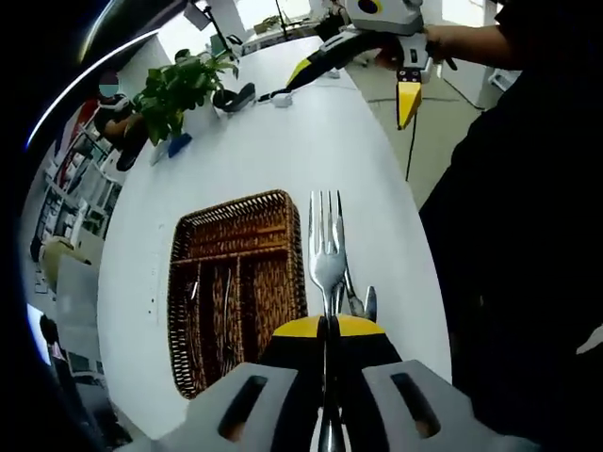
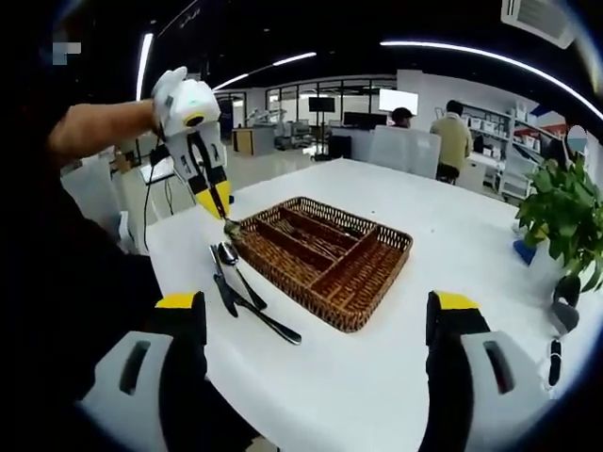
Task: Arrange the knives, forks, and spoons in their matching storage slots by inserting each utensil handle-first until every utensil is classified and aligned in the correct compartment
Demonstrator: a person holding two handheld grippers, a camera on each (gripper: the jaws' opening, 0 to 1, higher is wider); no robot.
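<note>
Left fingers [image 1: 327,330] are clamping the fork [image 1: 325,247]; right fingers [image 2: 320,320] are gaping apart; tines-forward, it could be entering the basket [image 1: 231,292] wrong-end first.

Bright, even light floods the white surface [image 2: 452,245], coming from ceiling light strips [image 2: 283,61] above the wicker tray [image 2: 372,282]. Glare washes out the surface beyond the tray. Soft shadows sit under the cutlery beside it. Fisheye bending warps the edges; focus stays sharp centrally.
</note>
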